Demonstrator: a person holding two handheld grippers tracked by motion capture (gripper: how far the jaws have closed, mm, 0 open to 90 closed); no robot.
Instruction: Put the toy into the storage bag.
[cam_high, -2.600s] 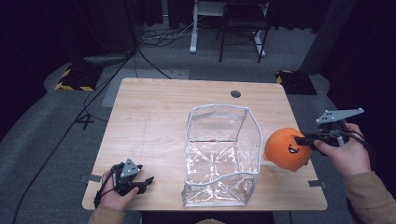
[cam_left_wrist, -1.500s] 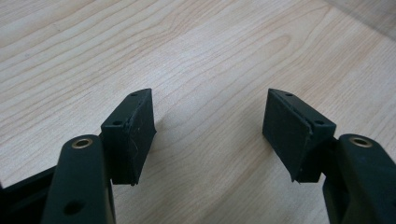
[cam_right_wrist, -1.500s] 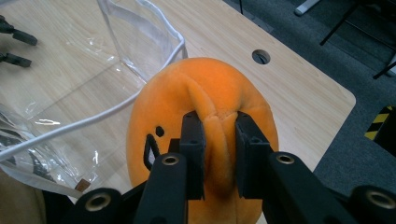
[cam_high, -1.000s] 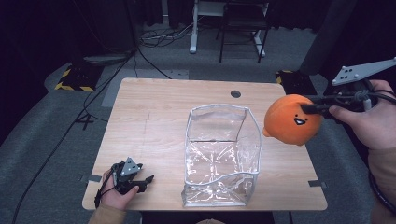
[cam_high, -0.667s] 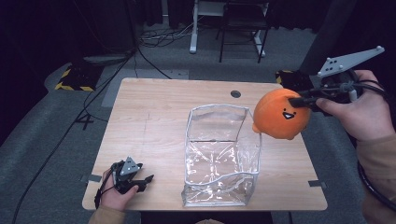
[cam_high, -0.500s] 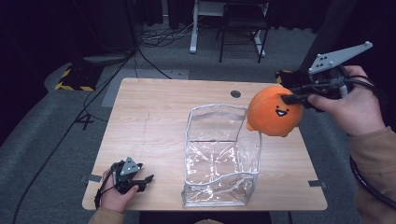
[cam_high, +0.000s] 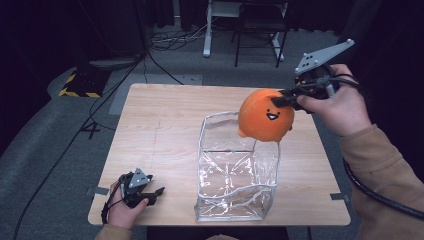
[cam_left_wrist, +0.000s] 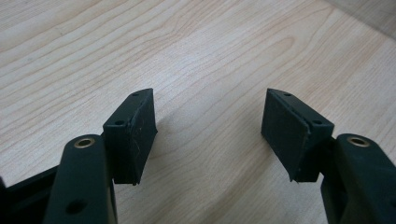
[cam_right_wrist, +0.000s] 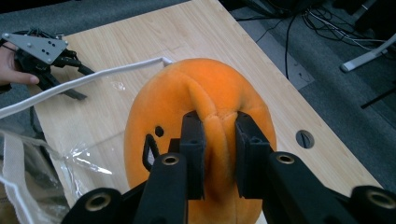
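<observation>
Plush: we see a round orange plush (cam_high: 265, 121) with a small black smiling face, hanging in the air above the far right corner of the bag.
Bag: a clear plastic bag (cam_high: 235, 175) with a white rim stands open-mouthed on the table (cam_high: 165, 125), near its middle and toward the near edge.
Plush facing: in the high view its face looks toward the near side of the table, slightly downward over the bag's mouth.
Plush axis: it is close to a ball, so we cannot name a clear long axis; a raised seam runs over its top, and in the right gripper view that seam lines up with the tongs.
Right tongs: our right tongs (cam_right_wrist: 219, 140) are closed on the pinched seam at the plush's top, one pad on each side, with the fabric bunched between them.
Right hand: it holds its tongs above and to the right of the bag, beyond the bag's far right corner.
Left tongs: our left tongs (cam_left_wrist: 210, 135) stand apart with only bare wood between the pads; they hold nothing.
Left hand: it rests at the table's near left corner, well apart from the bag (cam_high: 132, 192).
</observation>
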